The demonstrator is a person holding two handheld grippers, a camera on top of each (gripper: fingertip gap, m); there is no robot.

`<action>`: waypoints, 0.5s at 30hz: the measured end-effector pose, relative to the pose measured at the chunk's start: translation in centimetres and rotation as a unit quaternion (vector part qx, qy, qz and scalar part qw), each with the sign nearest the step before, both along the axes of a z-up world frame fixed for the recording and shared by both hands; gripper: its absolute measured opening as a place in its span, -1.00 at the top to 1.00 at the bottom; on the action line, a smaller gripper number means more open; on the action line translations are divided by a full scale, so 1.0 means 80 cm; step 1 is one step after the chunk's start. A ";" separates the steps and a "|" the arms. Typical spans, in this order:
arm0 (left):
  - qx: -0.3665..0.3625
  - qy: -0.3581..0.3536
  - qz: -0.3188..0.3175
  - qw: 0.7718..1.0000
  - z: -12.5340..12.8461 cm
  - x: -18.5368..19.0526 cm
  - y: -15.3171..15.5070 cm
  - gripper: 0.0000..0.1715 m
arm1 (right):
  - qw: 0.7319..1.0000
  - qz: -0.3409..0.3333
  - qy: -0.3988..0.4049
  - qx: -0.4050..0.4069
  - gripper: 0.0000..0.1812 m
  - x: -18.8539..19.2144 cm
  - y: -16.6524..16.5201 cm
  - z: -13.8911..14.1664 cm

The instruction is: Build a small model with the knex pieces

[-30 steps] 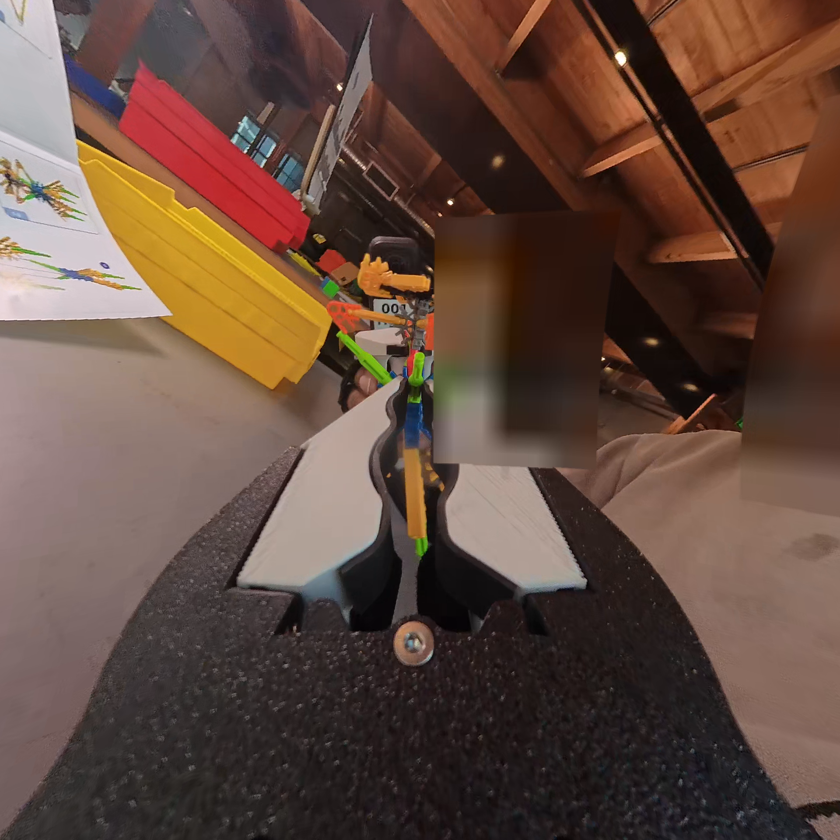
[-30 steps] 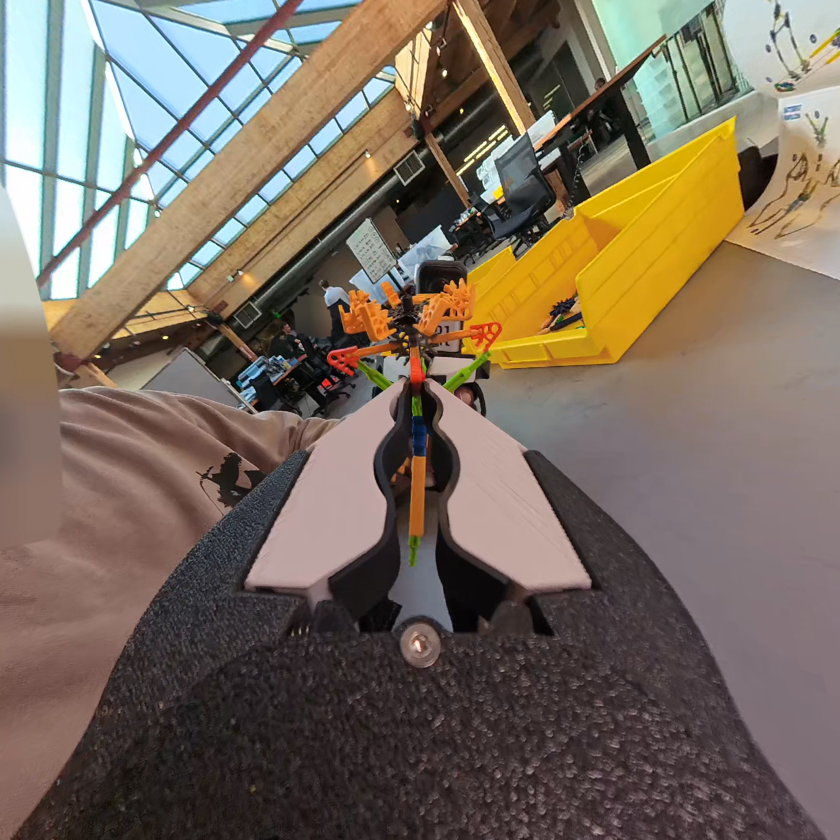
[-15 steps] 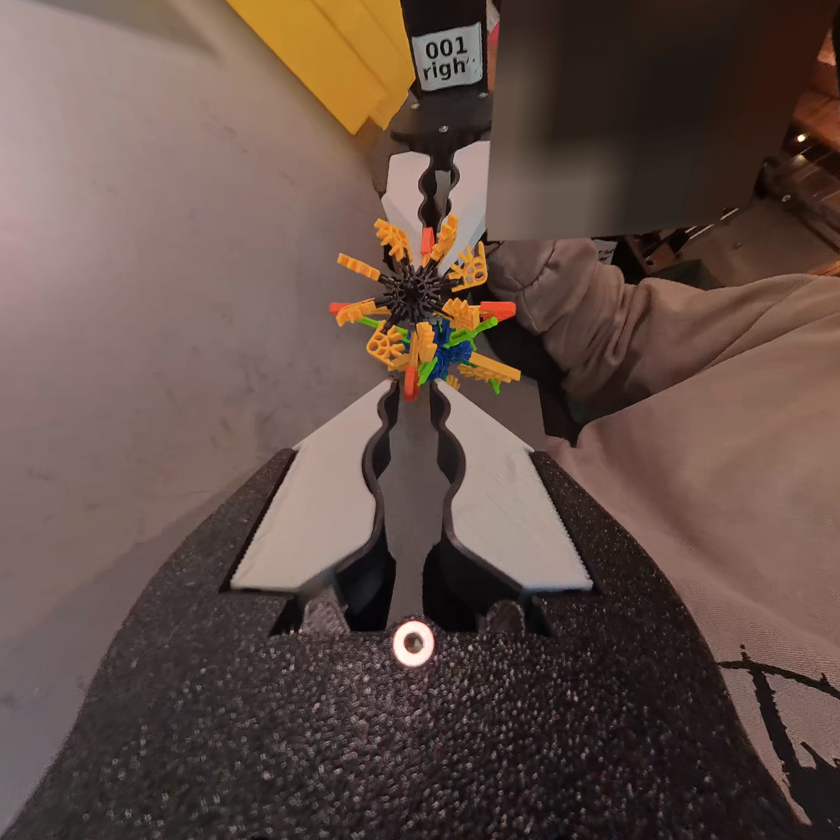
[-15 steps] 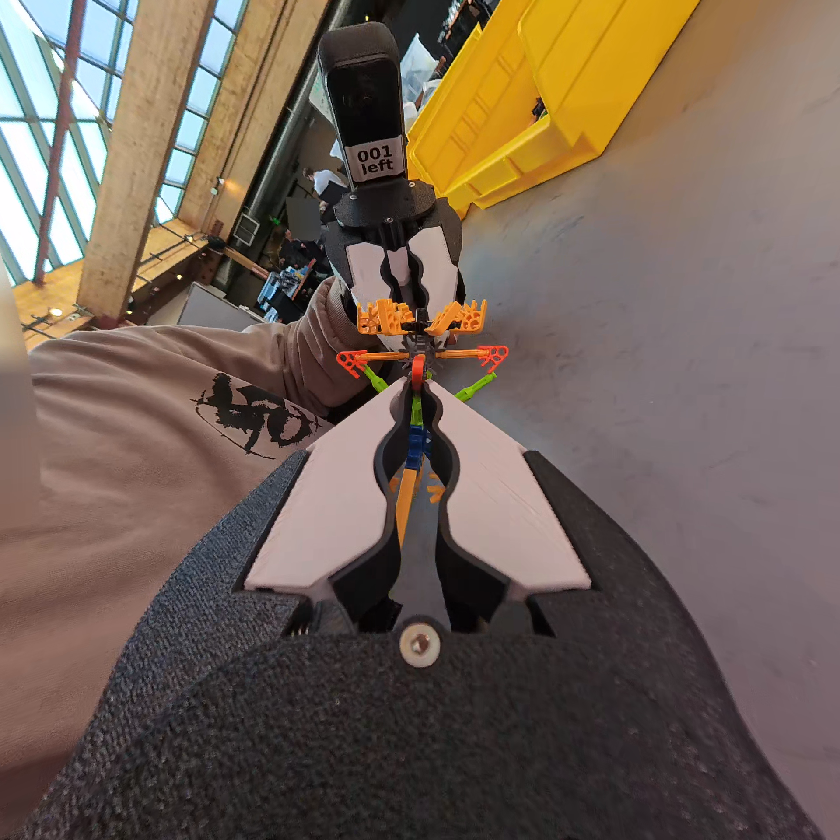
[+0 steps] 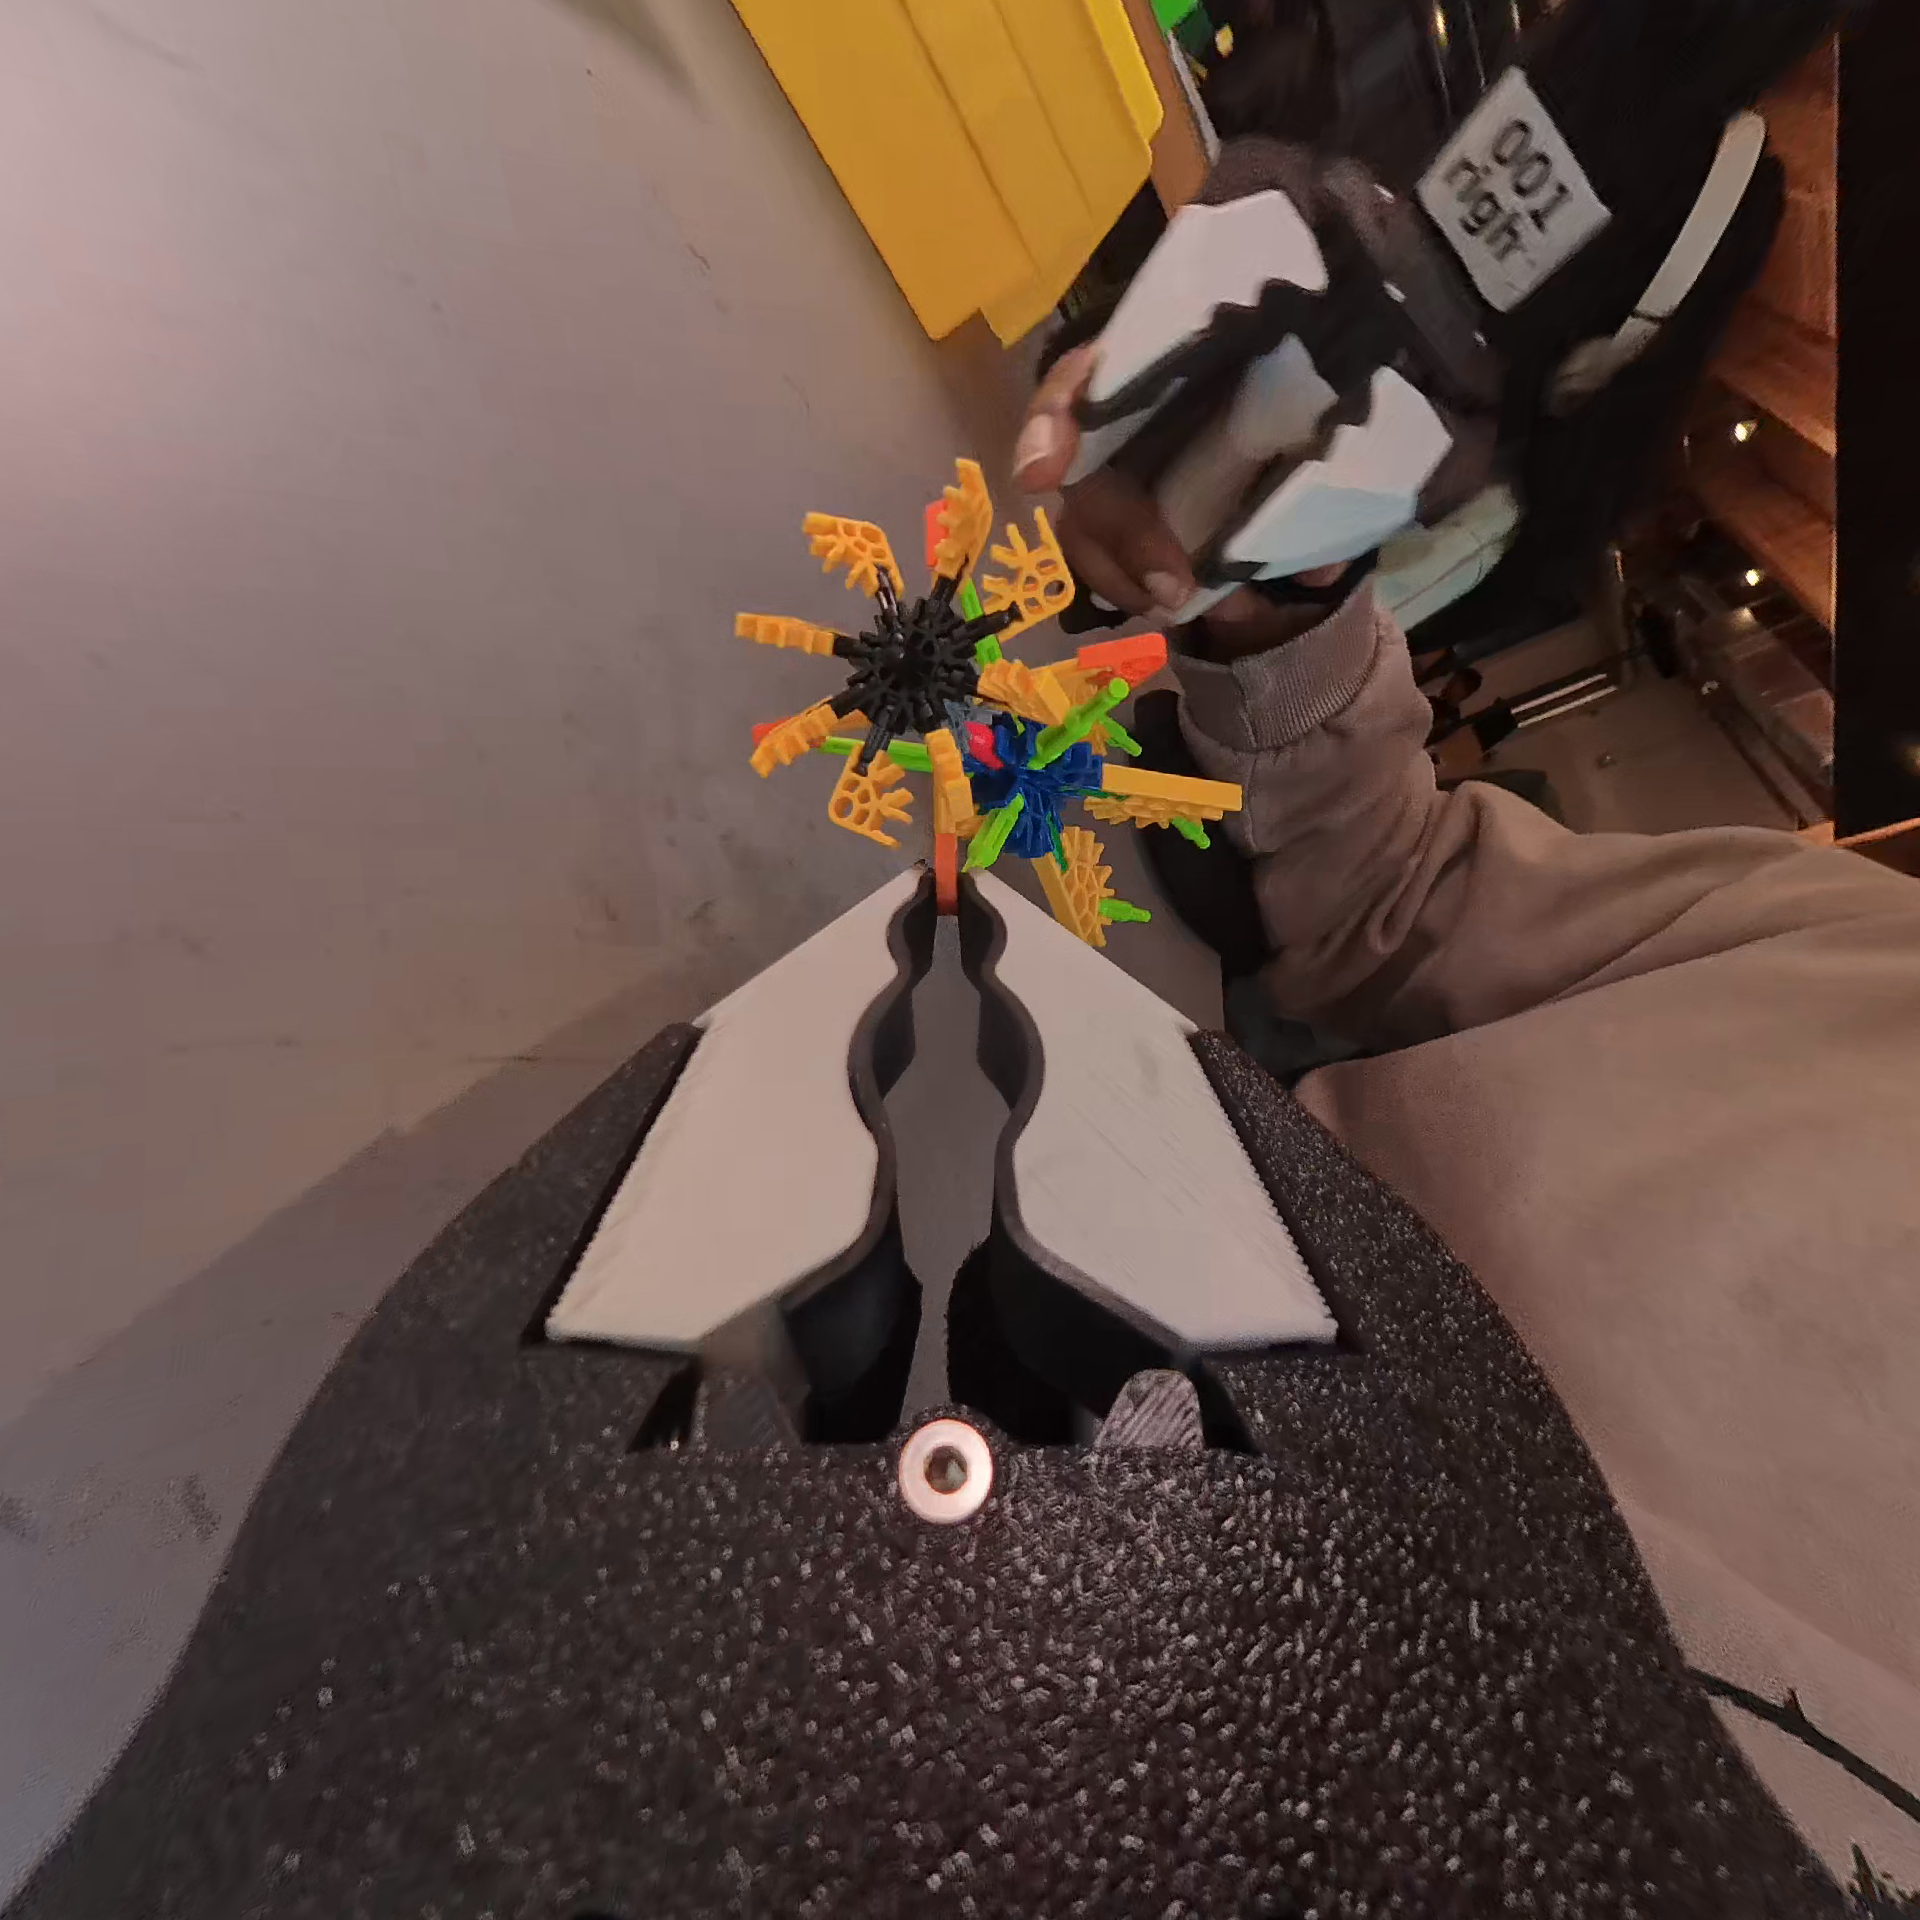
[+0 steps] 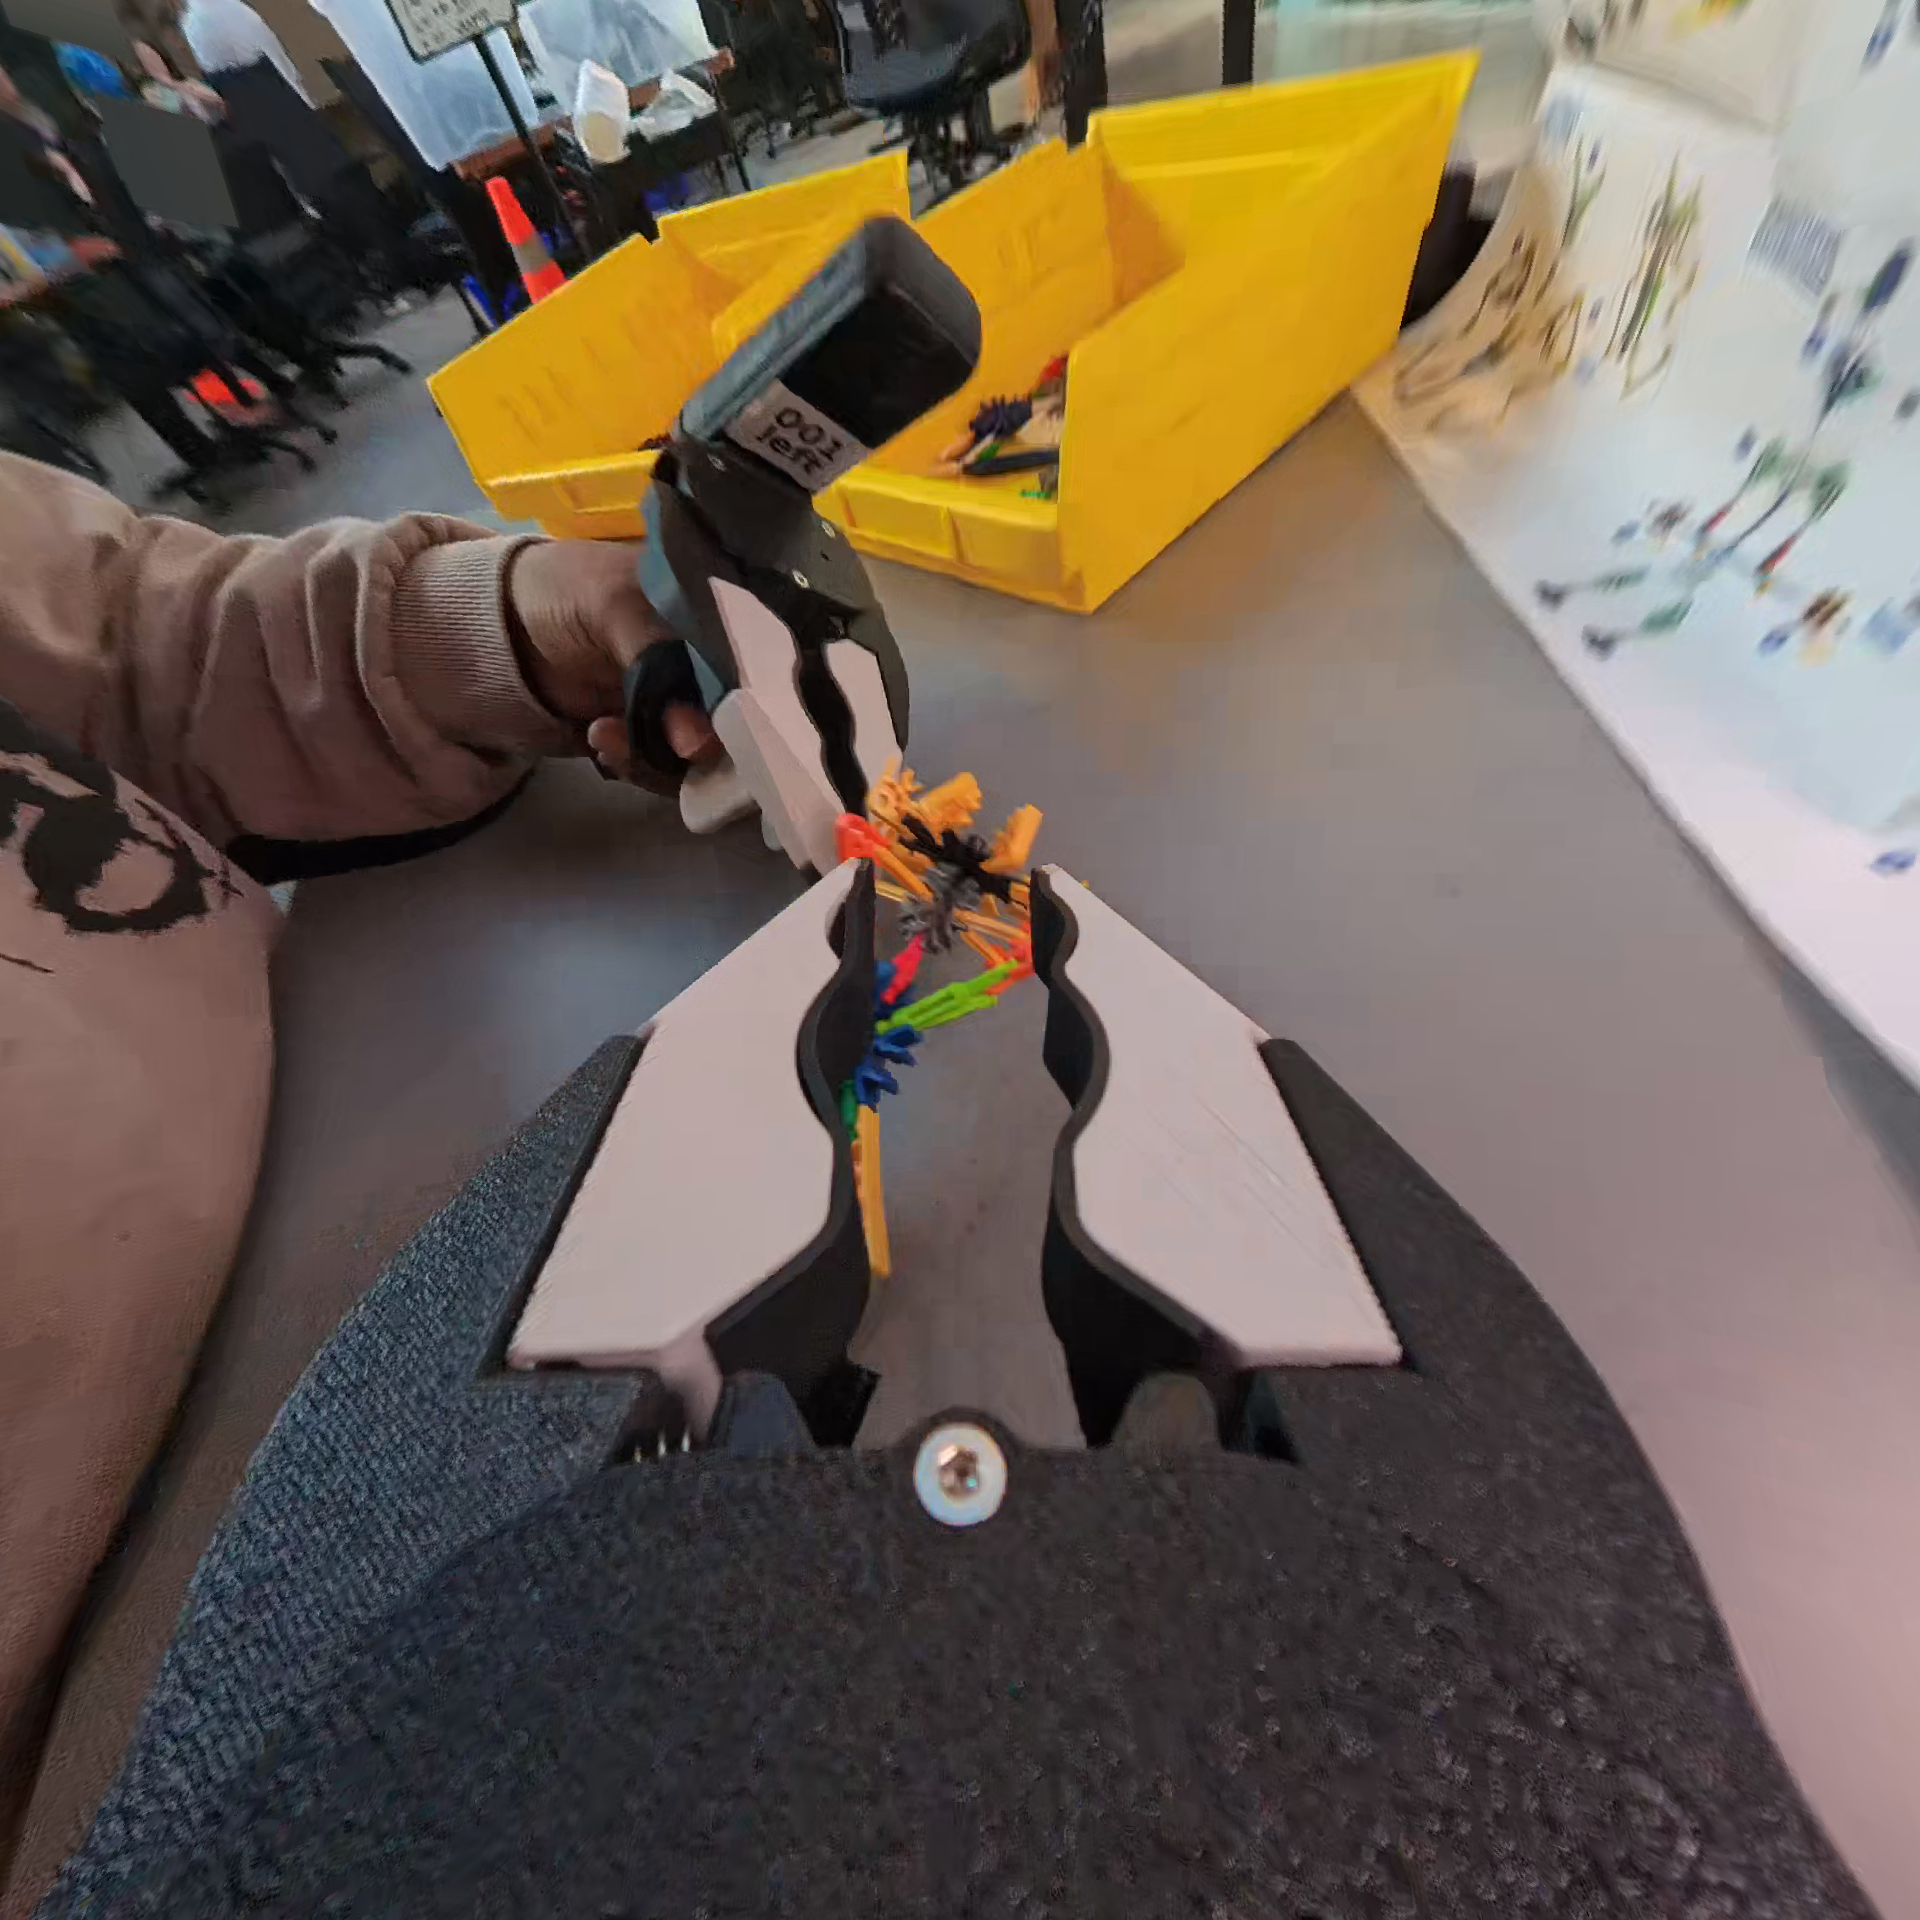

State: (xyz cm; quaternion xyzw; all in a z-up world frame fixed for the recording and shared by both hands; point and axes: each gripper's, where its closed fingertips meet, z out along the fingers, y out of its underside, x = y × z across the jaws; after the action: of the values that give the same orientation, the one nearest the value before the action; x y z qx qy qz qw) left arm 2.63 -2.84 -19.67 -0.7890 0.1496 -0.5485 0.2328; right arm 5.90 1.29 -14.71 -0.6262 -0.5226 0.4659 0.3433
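**Only the left fingers grip the spiky toy**

Clearly, the left gripper [image 5: 940,883] has its fingers pinched on an orange rod at the edge of the toy model [image 5: 966,717], a spiky cluster of black, blue, yellow and green pieces held above the grey surface [image 5: 364,520]. In the right wrist view, the right gripper [image 6: 951,883] has its fingers spread apart, with the model between them; its yellow rod lies just beside the left-hand finger, contact unclear. Yellow bins [image 6: 1195,343] sit on the surface at 12 o'clock, and white printed sheets [image 6: 1714,468] lie at 2 o'clock. A beige sleeve [image 6: 260,644] reaches in from 9 o'clock.
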 end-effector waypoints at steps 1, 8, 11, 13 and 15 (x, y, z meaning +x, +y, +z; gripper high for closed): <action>-0.008 -0.006 0.015 1.000 -0.002 -0.003 0.006 0.97 | 0.998 0.002 0.012 0.055 0.68 0.001 -0.007 0.020; -0.045 -0.065 0.098 0.992 -0.001 -0.011 0.034 0.96 | 0.964 0.038 -0.082 0.250 0.62 -0.025 -0.057 0.009; -0.051 -0.092 0.134 0.985 0.004 -0.017 0.043 0.96 | 0.938 0.051 -0.148 0.310 0.61 -0.042 -0.057 -0.008; -0.057 -0.115 0.157 0.979 0.008 -0.022 0.048 0.96 | 0.920 0.052 -0.183 0.343 0.65 -0.052 -0.049 -0.012; -0.063 -0.137 0.176 0.973 0.013 -0.027 0.053 0.96 | 0.902 0.052 -0.220 0.368 0.69 -0.059 -0.037 -0.019</action>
State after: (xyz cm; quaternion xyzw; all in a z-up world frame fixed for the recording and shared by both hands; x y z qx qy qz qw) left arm 0.49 1.40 -18.66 -0.7335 -0.0601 -0.6100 0.2935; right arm 1.21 -1.71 -16.26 -0.5136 -0.7508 0.1081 0.4011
